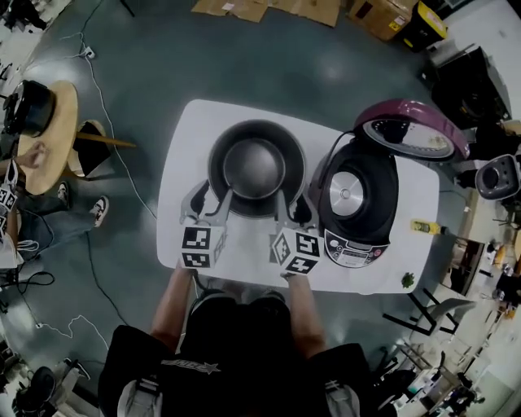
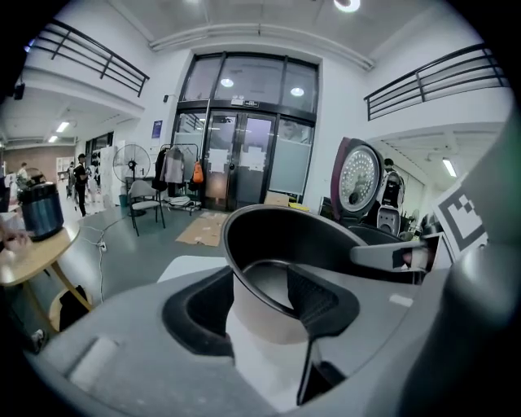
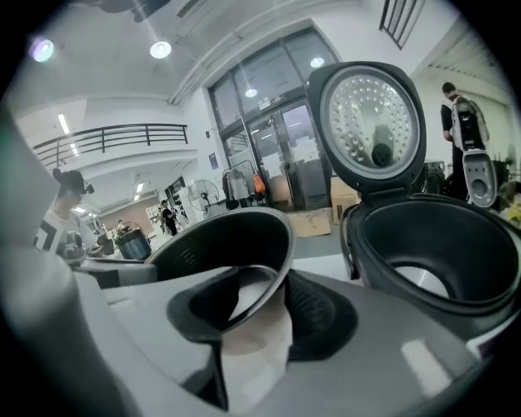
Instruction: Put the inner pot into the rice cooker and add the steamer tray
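The dark inner pot (image 1: 254, 167) is over the middle of the white table (image 1: 189, 138), its pale floor showing. My left gripper (image 1: 213, 199) is shut on the pot's near rim at the left, one jaw inside the wall and one outside. My right gripper (image 1: 291, 208) is shut on the near rim at the right in the same way. In the left gripper view the pot (image 2: 309, 240) fills the centre, with the left gripper (image 2: 264, 297) pinching its rim. The rice cooker (image 1: 356, 195) stands open right of the pot, purple lid (image 1: 411, 130) raised, and its empty well (image 3: 440, 252) shows beside the right gripper (image 3: 260, 309). I see no steamer tray.
A small yellow item (image 1: 425, 226) and a green item (image 1: 407, 280) lie at the table's right edge. A round wooden table (image 1: 49, 134), a chair and a seated person are on the floor at the left. Cardboard (image 1: 269, 8) lies beyond the table, and cables run across the floor.
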A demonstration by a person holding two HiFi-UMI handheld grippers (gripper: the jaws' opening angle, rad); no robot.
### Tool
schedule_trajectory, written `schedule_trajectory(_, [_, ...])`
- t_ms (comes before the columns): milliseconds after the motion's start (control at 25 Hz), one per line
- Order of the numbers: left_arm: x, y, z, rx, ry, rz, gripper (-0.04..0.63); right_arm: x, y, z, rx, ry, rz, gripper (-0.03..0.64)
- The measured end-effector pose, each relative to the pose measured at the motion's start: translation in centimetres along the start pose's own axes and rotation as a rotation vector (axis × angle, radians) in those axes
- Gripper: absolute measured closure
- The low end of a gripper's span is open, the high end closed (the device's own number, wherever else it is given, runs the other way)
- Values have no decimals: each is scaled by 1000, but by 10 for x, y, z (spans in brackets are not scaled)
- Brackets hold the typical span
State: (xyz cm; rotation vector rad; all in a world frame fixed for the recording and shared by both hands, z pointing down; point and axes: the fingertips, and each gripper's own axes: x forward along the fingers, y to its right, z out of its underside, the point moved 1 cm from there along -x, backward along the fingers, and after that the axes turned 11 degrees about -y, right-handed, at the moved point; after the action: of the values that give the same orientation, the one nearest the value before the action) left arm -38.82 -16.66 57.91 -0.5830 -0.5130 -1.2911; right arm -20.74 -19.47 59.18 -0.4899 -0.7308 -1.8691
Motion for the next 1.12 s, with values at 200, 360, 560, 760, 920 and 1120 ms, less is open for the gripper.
schedule_trajectory(200, [-26,5,-21,13,70,-1,380,-28,-10,-23,-21,65,5,446])
schedule_trajectory(360, [-45,12,-35,28,111,7,381,-52,-16,-36,-38,121,20,448])
schedule_trajectory(560, [-65,28,-49,59,152,35,382,-84,-15,-47,-36,175,47,451])
schedule_trajectory(760, [-79,52,-60,88,191,68,382,-115,-5,-53,-29,221,85,454])
schedule_trajectory(920, [-87,72,-67,115,204,101,382,-140,5,-56,-24,254,120,454])
schedule_trajectory(1120, [-90,106,-76,138,234,148,382,-170,29,-59,-8,290,162,455])
